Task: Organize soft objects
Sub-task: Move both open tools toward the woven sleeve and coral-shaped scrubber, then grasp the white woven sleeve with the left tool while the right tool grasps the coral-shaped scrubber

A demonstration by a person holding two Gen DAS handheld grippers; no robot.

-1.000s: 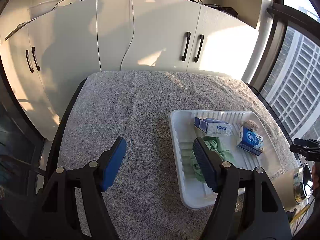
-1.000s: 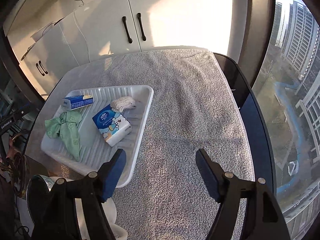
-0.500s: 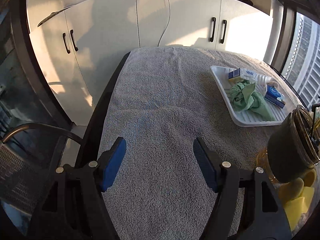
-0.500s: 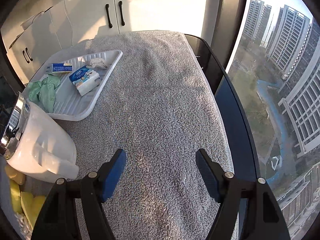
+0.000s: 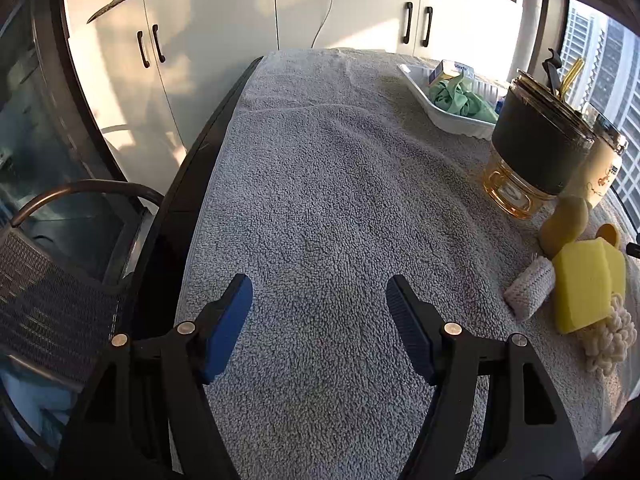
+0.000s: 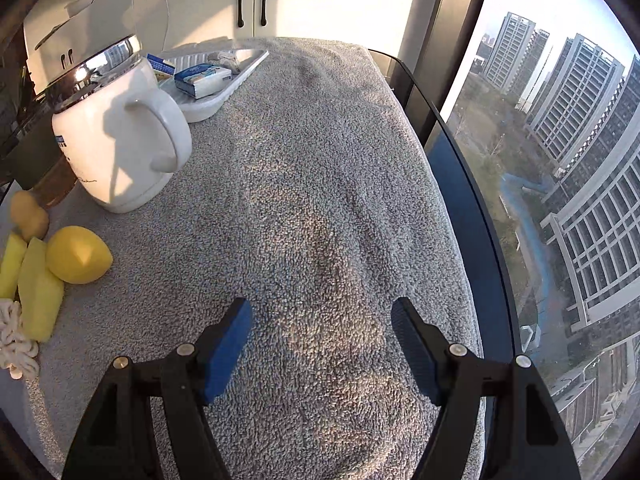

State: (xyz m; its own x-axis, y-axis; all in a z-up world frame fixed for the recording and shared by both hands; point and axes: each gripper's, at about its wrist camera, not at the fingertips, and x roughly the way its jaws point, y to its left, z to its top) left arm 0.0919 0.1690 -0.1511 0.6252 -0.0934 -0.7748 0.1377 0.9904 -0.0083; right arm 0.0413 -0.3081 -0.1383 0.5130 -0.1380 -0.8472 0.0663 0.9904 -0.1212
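Note:
A white tray (image 5: 416,82) at the far side of the grey towel holds a green cloth (image 5: 456,98) and tissue packs (image 6: 202,78); the tray also shows in the right wrist view (image 6: 224,96). Near the front lie yellow sponges (image 5: 584,284), a rolled white cloth (image 5: 528,290) and a cream knitted piece (image 5: 608,336). In the right wrist view the sponges (image 6: 38,292), a yellow egg-shaped sponge (image 6: 78,254) and the knitted piece (image 6: 16,344) lie at the left. My left gripper (image 5: 320,300) and right gripper (image 6: 322,322) are both open and empty over bare towel.
A dark-sleeved amber glass jar (image 5: 532,148) and a white mug with a metal lid (image 6: 116,136) stand between the tray and the sponges. The black table edge (image 5: 180,184) and a mesh chair (image 5: 44,300) are at the left. Windows (image 6: 560,160) border the right.
Both grippers have pulled back toward the near edge of the table. The tray now lies far away, and the jar, mug and sponges have come into view. Both stay open.

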